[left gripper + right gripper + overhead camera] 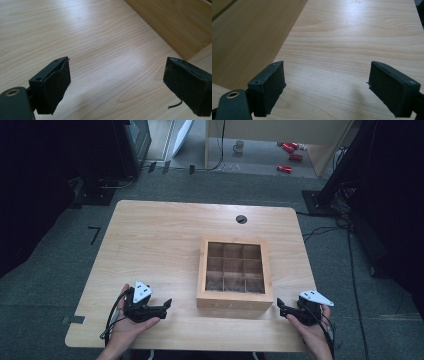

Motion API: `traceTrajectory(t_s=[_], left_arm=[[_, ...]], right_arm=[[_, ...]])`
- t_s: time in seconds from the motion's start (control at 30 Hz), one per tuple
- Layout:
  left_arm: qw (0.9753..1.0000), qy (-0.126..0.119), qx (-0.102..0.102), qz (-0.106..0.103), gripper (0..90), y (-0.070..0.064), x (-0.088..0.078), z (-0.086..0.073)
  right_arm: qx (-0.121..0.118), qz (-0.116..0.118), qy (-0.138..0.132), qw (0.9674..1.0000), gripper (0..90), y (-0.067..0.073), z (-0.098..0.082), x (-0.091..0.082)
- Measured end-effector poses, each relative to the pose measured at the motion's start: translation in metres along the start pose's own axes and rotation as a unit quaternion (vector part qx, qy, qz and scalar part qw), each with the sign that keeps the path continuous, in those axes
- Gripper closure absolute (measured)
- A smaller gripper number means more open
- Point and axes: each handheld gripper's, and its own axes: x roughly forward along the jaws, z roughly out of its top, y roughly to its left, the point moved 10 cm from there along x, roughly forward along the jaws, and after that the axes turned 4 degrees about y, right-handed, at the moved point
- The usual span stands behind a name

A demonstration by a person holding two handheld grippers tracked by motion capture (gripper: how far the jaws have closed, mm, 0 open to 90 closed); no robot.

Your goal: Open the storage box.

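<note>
Two black two-jaw tongs sit in your hands at the near edge of the pale wooden table (150,235), one on each side of the square wooden box with nine open compartments (234,268).

Your left gripper (162,306) lies low over the tabletop with its jaws pointing toward the box, which stands just beyond its tips and a little forward of them. In the left gripper view the jaws stand wide apart with bare wood grain between them, and the box's plain outer wall (180,22) crosses the upper right corner, near the right-hand jaw but not touching it. A short dark thread hangs off that jaw's pad (186,85).

Your right gripper (281,307) mirrors it on the other side, jaws aimed at the box's near corner. In the right gripper view its jaws are likewise spread with nothing between them, and the box wall (249,37) fills the upper left, beside the left-hand jaw; whether it clears that jaw fully is hard to judge from here.

Each compartment looks empty, though the far row is dim.
</note>
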Motion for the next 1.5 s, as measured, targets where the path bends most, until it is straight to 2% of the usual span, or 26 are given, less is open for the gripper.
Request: traceTrajectory(t_s=[0.33, 0.53, 0.63, 0.7, 0.97, 1.13, 1.23, 1.37, 1.5], left_arm=[[0.9993, -0.006, 0.016, -0.032, 8.0, -0.032, 0.007, 0.014], [0.9985, -0.012, 0.023, -0.049, 8.3, -0.047, 0.01, 0.021], [0.998, -0.014, 0.025, -0.056, 8.9, -0.053, 0.01, 0.024], [0.9977, -0.018, 0.027, -0.059, 12.3, -0.056, 0.01, 0.027], [0.9962, -0.021, 0.031, -0.079, 14.2, -0.071, 0.013, 0.03], [0.9961, -0.016, 0.033, -0.08, 16.4, -0.074, 0.017, 0.031], [0.9957, -0.017, 0.041, -0.081, 20.5, -0.077, 0.018, 0.031], [0.9947, -0.017, 0.049, -0.089, 31.7, -0.082, 0.021, 0.03], [0.9935, -0.02, 0.051, -0.1, 37.9, -0.086, 0.022, 0.031]], right_arm=[[-0.004, 0.012, -0.016, 0.9998, 14.1, 0.014, 0.008, -0.009], [-0.017, 0.017, -0.025, 0.9994, 14.1, 0.022, 0.012, -0.014], [-0.023, 0.02, -0.027, 0.9992, 14.1, 0.025, 0.013, -0.016], [-0.024, 0.022, -0.027, 0.9991, 14.1, 0.026, 0.013, -0.017], [-0.021, 0.033, -0.03, 0.9988, 14.1, 0.026, 0.012, -0.023], [-0.03, 0.044, -0.03, 0.9981, 14.4, 0.031, 0.01, -0.026], [-0.031, 0.045, -0.03, 0.9981, 15.0, 0.031, 0.01, -0.026], [-0.028, 0.053, -0.03, 0.9978, 15.5, 0.031, 0.009, -0.027], [-0.031, 0.055, -0.032, 0.9975, 16.5, 0.032, 0.008, -0.029]])
